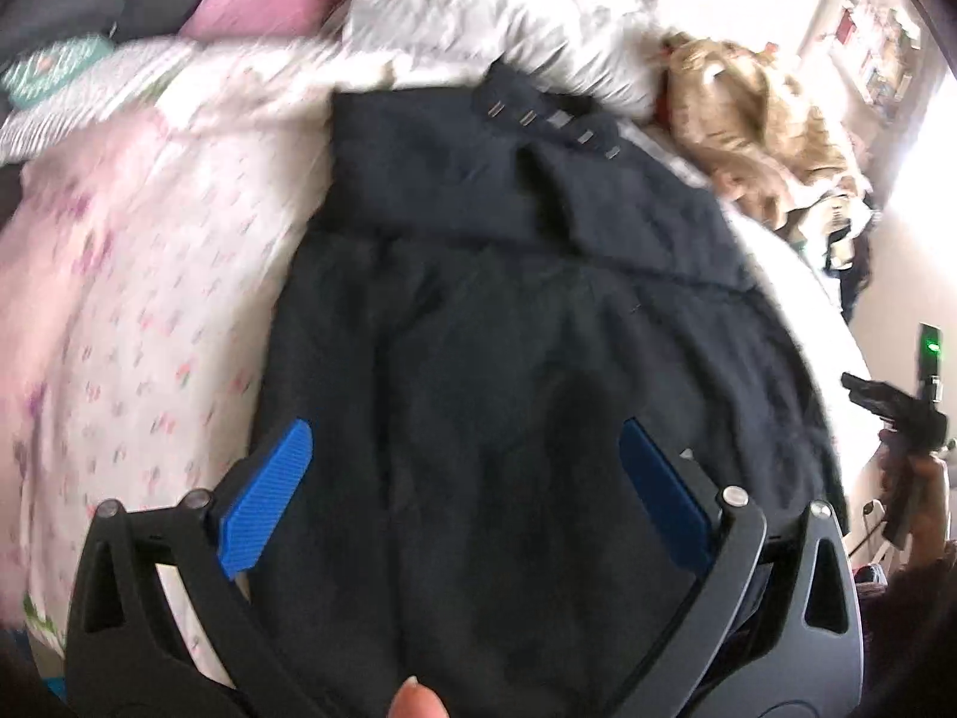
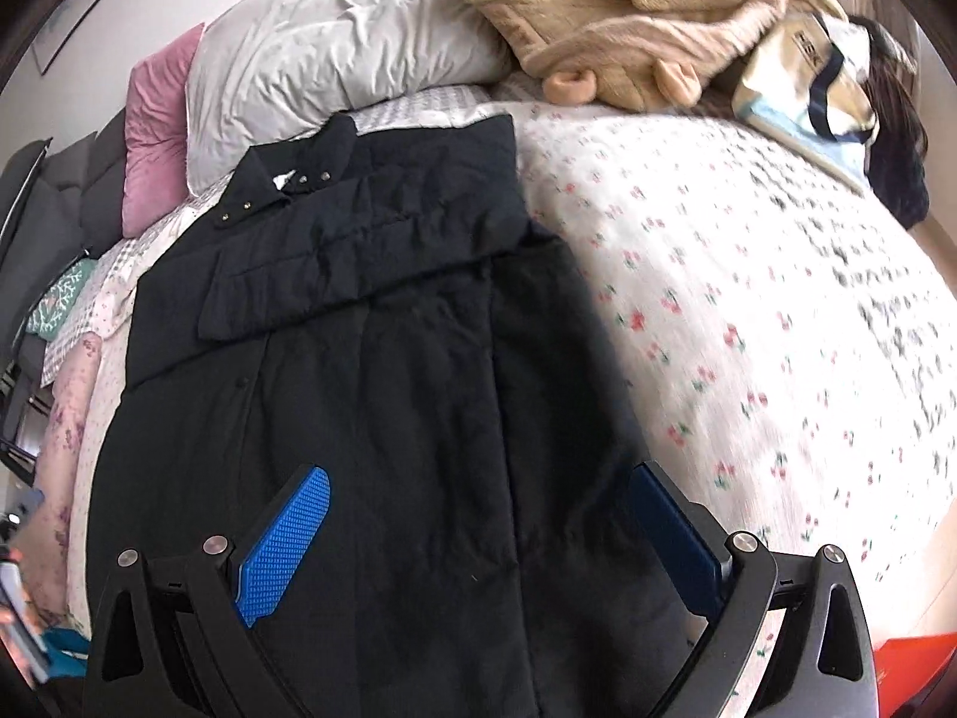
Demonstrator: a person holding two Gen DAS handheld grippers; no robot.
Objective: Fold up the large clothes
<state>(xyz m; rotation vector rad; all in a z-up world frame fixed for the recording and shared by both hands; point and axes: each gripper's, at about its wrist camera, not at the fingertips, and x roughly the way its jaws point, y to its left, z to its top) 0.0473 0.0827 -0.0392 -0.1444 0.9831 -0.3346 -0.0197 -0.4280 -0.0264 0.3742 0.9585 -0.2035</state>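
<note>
A large black coat (image 1: 508,311) lies flat on the bed, collar with metal snaps at the far end, one sleeve folded across the chest. It also shows in the right wrist view (image 2: 383,359). My left gripper (image 1: 463,449) is open and empty above the coat's lower part, blue pads (image 1: 266,499) spread wide. My right gripper (image 2: 478,502) is open and empty over the coat's lower right part, blue pads (image 2: 284,544) apart. The right gripper's body shows at the right edge of the left wrist view (image 1: 903,413).
The coat rests on a floral white bedspread (image 2: 747,329). White pillows (image 2: 335,42) and a pink cushion (image 2: 158,119) sit at the head. A tan fleece garment (image 2: 628,18) and a bag (image 2: 819,84) lie at the far right.
</note>
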